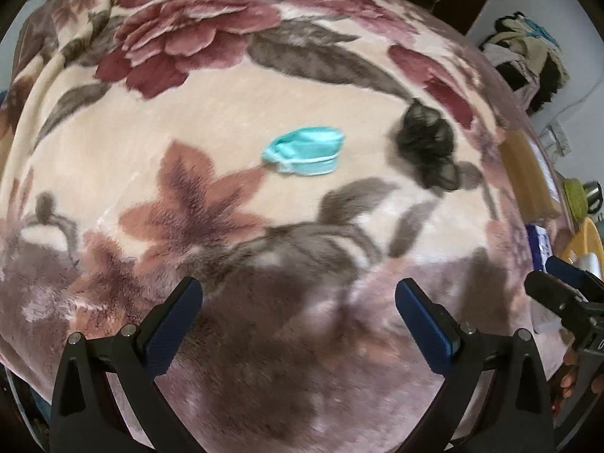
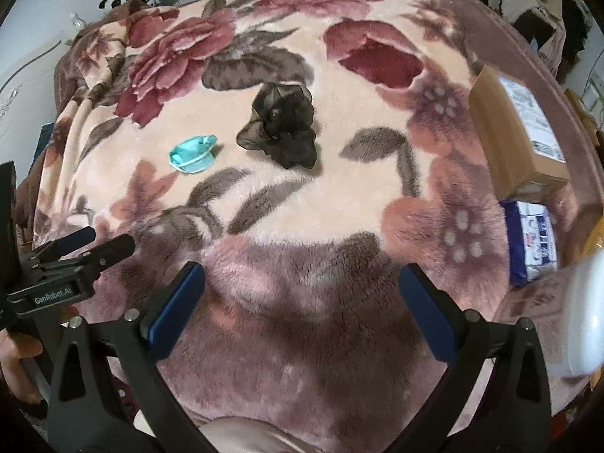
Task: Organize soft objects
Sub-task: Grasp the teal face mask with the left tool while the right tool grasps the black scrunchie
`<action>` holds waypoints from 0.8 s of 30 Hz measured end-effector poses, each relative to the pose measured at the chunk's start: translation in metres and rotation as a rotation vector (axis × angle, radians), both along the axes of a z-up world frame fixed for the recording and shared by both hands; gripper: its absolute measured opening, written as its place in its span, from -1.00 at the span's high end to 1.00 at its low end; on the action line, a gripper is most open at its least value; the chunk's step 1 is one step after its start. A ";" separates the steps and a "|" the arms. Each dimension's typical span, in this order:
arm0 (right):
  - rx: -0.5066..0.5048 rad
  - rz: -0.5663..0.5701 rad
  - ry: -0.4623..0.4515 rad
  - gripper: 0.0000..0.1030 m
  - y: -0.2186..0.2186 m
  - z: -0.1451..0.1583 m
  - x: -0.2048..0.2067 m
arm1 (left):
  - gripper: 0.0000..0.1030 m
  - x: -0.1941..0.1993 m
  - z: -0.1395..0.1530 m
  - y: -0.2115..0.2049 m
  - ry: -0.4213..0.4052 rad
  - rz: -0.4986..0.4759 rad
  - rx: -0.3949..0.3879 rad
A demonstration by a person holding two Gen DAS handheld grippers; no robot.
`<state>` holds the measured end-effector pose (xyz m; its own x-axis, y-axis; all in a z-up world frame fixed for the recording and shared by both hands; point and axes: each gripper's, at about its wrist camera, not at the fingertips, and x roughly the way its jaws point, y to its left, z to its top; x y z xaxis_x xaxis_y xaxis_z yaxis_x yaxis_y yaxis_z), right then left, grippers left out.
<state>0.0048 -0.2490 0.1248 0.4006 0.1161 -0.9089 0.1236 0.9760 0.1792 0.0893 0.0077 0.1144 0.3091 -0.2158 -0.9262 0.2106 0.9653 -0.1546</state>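
Both the left gripper and right gripper gape wide and empty above bare blanket, the crumpled teal mask and dark gauzy scrunchie lying well ahead.

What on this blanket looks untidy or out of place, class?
Two soft items lie loose on the floral blanket: a crumpled teal face mask and, apart from it, a bunched black sheer fabric piece. Neither is folded.

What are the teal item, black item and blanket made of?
Teal item: looks like thin pleated nonwoven, matte, with a white band; likely a face mask.
Black item: sheer gauzy fabric, see-through at its ruffled edges; maybe organza or mesh.
Blanket: plush fleece, fuzzy pile, printed flowers.
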 end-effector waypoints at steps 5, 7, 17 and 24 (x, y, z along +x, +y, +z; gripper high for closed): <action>-0.008 0.007 0.012 -1.00 0.002 -0.016 0.021 | -0.99 0.014 -0.022 0.014 0.019 0.043 -0.013; -0.012 0.018 -0.001 -1.00 0.005 -0.019 0.034 | -0.99 0.018 -0.029 0.017 0.021 0.052 -0.022; -0.095 0.019 -0.033 -1.00 0.020 -0.044 0.104 | -0.99 0.030 -0.041 0.021 0.023 0.050 -0.028; -0.122 0.024 -0.027 -1.00 0.029 -0.058 0.133 | -0.99 0.063 -0.042 0.016 0.015 0.066 -0.079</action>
